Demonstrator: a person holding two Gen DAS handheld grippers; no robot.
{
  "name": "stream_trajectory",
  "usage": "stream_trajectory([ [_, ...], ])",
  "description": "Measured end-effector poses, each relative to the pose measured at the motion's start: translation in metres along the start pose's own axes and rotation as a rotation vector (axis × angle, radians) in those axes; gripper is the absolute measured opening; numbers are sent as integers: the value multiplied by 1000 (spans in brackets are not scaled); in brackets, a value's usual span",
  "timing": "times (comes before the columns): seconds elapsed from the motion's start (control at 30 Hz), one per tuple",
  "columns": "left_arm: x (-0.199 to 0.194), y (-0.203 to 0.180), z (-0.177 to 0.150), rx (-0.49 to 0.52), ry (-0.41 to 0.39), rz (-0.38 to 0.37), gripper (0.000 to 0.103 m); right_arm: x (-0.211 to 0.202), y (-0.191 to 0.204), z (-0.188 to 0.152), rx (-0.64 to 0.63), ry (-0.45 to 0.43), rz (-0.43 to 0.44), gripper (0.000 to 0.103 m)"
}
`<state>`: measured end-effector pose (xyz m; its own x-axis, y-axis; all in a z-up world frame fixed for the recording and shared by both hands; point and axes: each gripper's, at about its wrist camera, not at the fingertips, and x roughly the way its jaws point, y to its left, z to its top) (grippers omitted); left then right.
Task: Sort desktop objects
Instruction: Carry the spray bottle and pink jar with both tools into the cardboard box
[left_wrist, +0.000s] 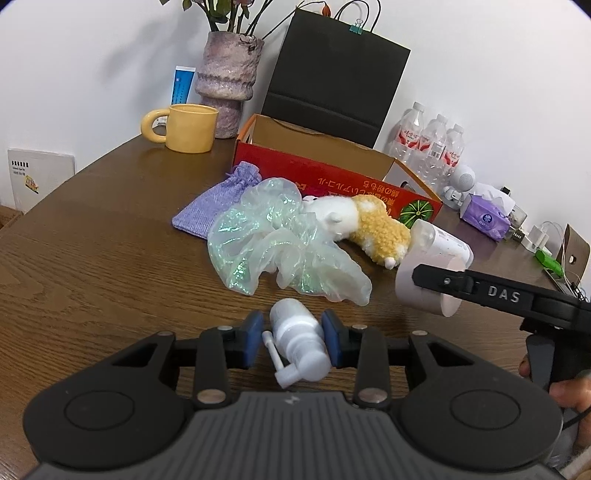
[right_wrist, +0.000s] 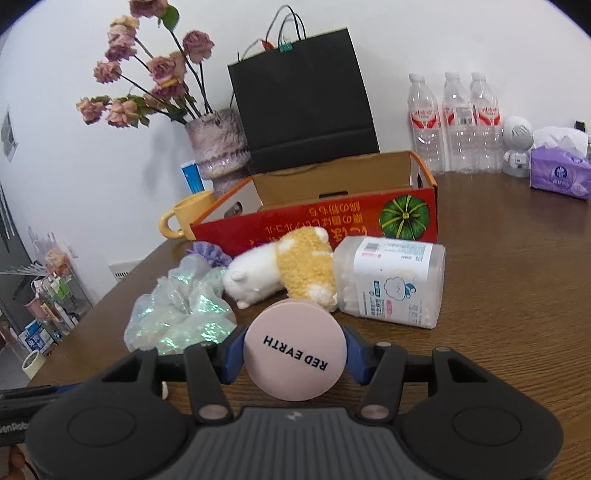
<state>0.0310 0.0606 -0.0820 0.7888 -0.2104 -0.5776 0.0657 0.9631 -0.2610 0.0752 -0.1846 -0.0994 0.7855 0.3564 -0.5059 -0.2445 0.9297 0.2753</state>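
Observation:
My left gripper has its blue pads on both sides of a white spray bottle lying on the wooden table, and looks shut on it. My right gripper is shut on a round pink compact marked RED EARTH; the compact also shows in the left wrist view. Ahead lie an iridescent scrunchie, a white and yellow plush toy, a purple pouch and a clear cotton swab jar. An open red cardboard box stands behind them.
A yellow mug, a vase of dried flowers and a black paper bag stand at the back. Three water bottles, a small white robot figure and a purple tissue pack line the back right.

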Motion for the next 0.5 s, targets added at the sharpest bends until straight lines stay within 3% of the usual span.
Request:
stream_trajectory([
  [0.5,-11,-13,8,36,-47,-14,34,-23,-5,0,2,-8,-3,54],
])
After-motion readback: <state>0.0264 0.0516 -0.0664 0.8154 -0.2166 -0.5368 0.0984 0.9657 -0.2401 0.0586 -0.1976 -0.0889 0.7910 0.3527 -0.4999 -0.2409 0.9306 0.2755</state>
